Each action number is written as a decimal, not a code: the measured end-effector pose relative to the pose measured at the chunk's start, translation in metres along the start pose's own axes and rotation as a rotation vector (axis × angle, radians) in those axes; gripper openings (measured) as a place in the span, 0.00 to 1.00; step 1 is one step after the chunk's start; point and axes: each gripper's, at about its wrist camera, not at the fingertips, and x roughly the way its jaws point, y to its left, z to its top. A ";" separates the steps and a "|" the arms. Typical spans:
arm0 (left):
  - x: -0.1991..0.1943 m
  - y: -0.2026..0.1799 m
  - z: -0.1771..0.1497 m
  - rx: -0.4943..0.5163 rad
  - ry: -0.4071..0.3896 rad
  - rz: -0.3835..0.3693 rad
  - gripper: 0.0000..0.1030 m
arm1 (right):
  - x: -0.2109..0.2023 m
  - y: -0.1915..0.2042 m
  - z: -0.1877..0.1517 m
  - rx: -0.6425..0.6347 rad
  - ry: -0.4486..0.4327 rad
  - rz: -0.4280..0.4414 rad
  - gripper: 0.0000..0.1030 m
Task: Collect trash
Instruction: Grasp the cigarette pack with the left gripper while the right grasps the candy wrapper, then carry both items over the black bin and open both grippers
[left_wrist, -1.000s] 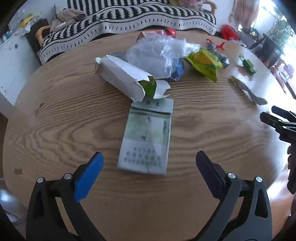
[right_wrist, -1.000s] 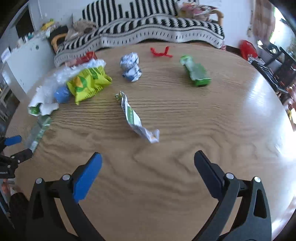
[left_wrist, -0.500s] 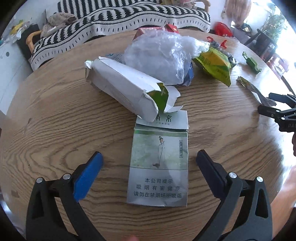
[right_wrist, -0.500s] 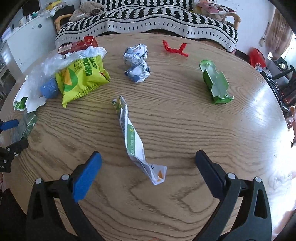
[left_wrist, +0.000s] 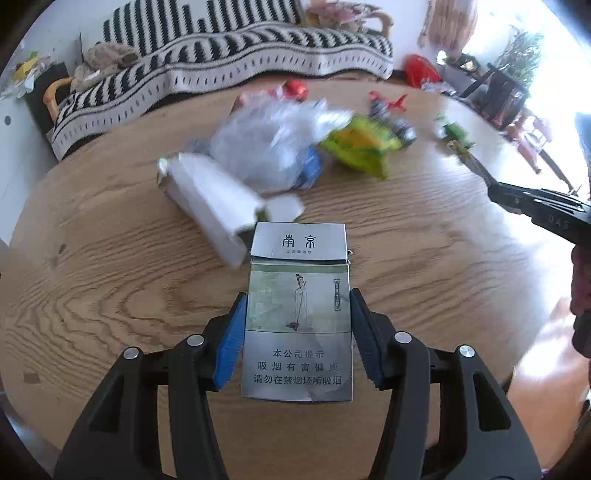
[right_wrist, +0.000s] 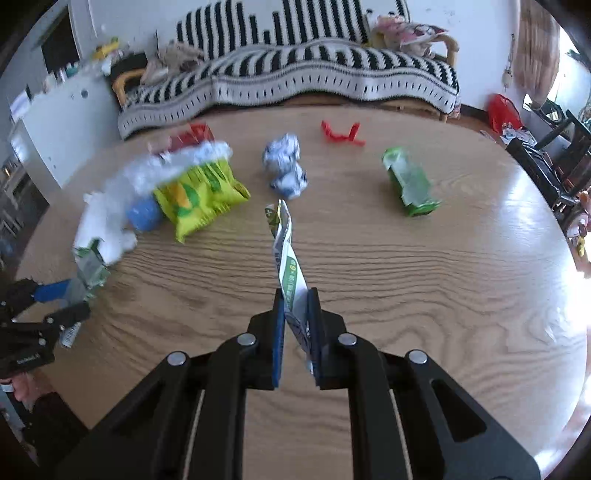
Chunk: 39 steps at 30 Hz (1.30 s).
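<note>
Far trash pile (left_wrist: 295, 147) motion-blurred

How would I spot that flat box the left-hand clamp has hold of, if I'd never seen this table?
Start at the round wooden table and find the heap of white carton and crinkled clear plastic. Just nearer the camera, the cigarette pack sits between the left gripper fingers. It alone is flat, silver-grey, printed with a robed figure and Chinese characters.

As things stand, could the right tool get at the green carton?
Probably not yet: the right tool is shut on the twisted wrapper. The table between it and the green carton is bare.
</note>
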 end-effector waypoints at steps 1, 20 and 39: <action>-0.008 -0.005 0.001 0.004 -0.013 -0.011 0.52 | -0.012 0.000 -0.002 0.003 -0.017 0.004 0.12; -0.039 -0.264 -0.052 0.343 0.076 -0.435 0.52 | -0.155 -0.105 -0.172 0.256 -0.006 -0.133 0.12; 0.058 -0.291 -0.096 0.283 0.320 -0.381 0.52 | -0.083 -0.140 -0.273 0.570 0.198 -0.013 0.12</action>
